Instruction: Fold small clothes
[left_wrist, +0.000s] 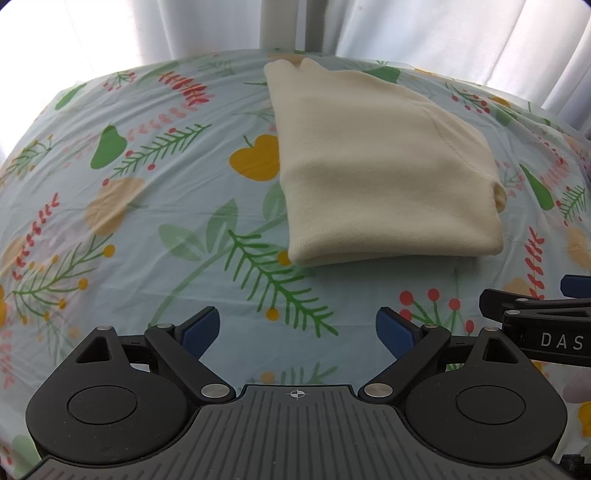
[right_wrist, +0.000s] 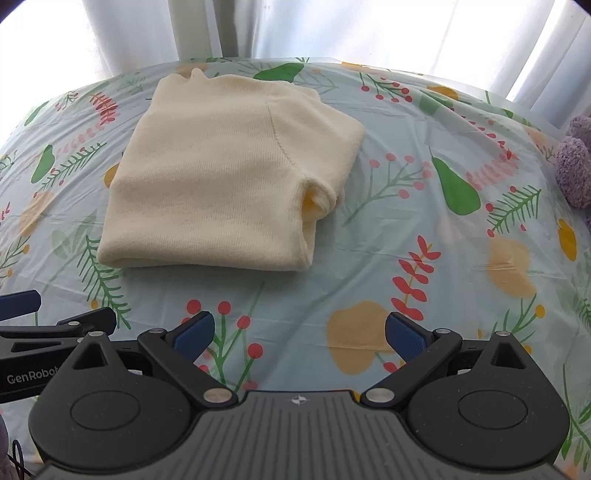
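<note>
A cream knit garment (left_wrist: 380, 166) lies folded into a thick rectangle on the floral tablecloth; in the right wrist view it (right_wrist: 221, 177) sits left of centre, a tucked sleeve showing at its right edge. My left gripper (left_wrist: 297, 332) is open and empty, hovering in front of the garment's near fold. My right gripper (right_wrist: 299, 336) is open and empty, in front of and right of the garment. Each gripper shows at the edge of the other's view, the right one (left_wrist: 535, 314) and the left one (right_wrist: 44, 314).
The table (left_wrist: 129, 221) is covered by a light blue cloth printed with leaves, pears and berries. A purple fuzzy item (right_wrist: 576, 162) lies at the right edge. White curtains (right_wrist: 332, 26) hang behind the table's far edge.
</note>
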